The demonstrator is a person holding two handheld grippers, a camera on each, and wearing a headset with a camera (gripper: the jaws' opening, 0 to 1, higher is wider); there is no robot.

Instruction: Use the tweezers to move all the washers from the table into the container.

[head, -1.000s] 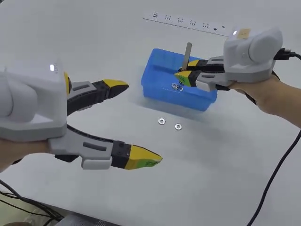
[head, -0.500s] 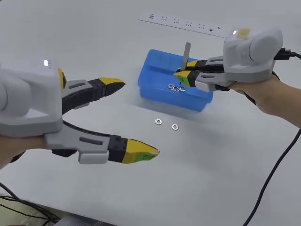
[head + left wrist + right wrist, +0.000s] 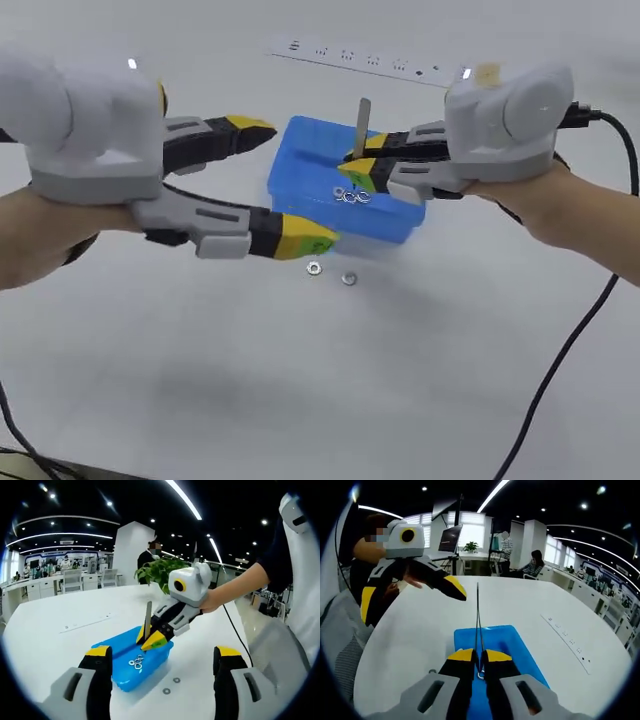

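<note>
Right gripper (image 3: 352,172) tight around tweezers (image 3: 362,115)

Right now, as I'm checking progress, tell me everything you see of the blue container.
The blue container is a shallow, open, rectangular, plastic-looking tray lying flat on the white table. A few washers lie inside. The right gripper holds tweezers upright over it. Two loose washers lie on the table by its near wall.

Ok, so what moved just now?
The left tool moved in toward the blue box, open, and its lower tip is now near the two washers on the table. The right tool stayed shut on the tweezers over the box. The washers in the box and the two on the table stayed put.
</note>
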